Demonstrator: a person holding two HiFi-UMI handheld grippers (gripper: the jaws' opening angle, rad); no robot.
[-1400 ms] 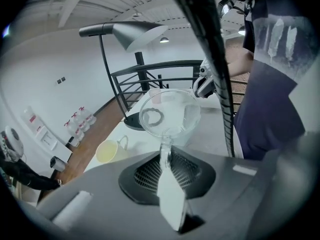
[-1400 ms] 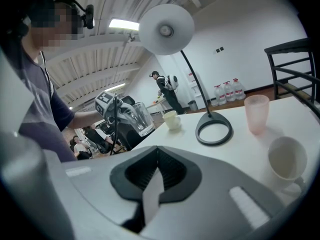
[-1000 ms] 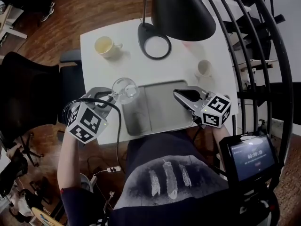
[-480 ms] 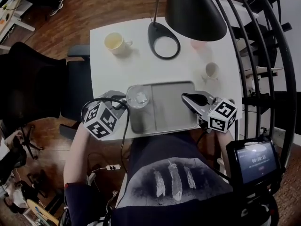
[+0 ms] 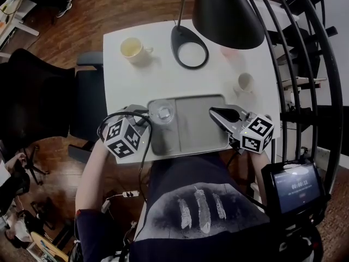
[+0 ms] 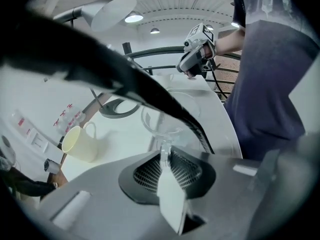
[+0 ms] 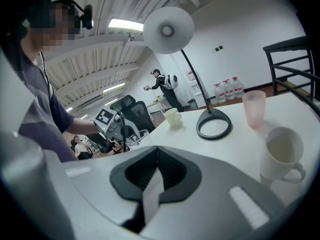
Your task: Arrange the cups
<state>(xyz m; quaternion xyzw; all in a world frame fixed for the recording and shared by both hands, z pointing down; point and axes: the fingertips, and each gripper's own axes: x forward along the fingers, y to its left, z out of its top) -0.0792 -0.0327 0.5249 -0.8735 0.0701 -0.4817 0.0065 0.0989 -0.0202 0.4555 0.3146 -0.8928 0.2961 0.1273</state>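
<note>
Left gripper (image 5: 151, 115) first: its jaws are clamped thin on the near side of the clear glass cup (image 5: 162, 112), and in the left gripper view I see that clear edge pinched right between the pads. The cup hangs upright over the upper-left corner of the grey tray (image 5: 202, 131) (whether its base is actually down on the metal, I can't tell from here). Right gripper (image 5: 216, 112) now: jaws pressed fully together with nothing between them, tip poised over the tray's right edge, pointing toward the left of the frame. The tray lies at the near edge of the white table (image 5: 163, 78), low centre in the head view. Out from there, a white mug (image 5: 245, 82) stands just above the right gripper, well apart from the tray. A pink tumbler (image 5: 230, 52) peeks from under the black lamp shade (image 5: 226, 12). The lamp's ring base (image 5: 190, 47) lies top centre, and a cream mug (image 5: 131, 48) stands at the table's upper left.
</note>
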